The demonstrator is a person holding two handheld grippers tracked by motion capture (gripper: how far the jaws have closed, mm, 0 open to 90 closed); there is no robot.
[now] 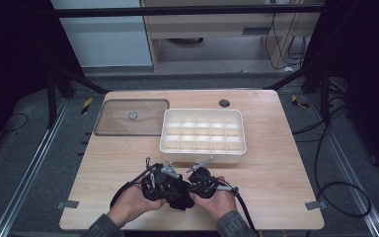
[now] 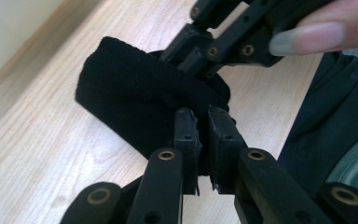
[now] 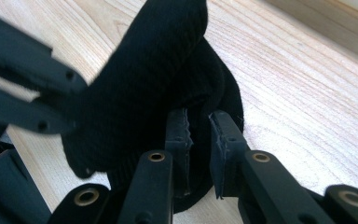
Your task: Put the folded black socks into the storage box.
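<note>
1. While both hands meet at the near edge of the table [image 1: 276, 197], a black sock [image 1: 178, 197] hangs bunched between the two tools, just clear of the wood.
2. At the left gripper [image 2: 204, 122] the jaws are pressed together on a fold of the sock [image 2: 135, 102], which spreads away beyond and to the left of the fingertips.
3. At the right gripper [image 3: 199, 126] the jaws pinch another fold, with a narrow gap packed with cloth; the sock [image 3: 154, 79] rises above and past its fingertips.
4. I think the main risk is a slip: each pinch takes only a thin edge of soft knit, so pulling the hands apart could drag a fold free and drop the bundle.
5. A second risk is the crossing jaws fouling each other, since they work so close together.
6. Ahead of the fingertips stands a white divided tray [image 1: 203, 150], with a clear lid [image 1: 113, 126] lying beside it.
7. Dark floor, cables and metal framing surround the table.
</note>
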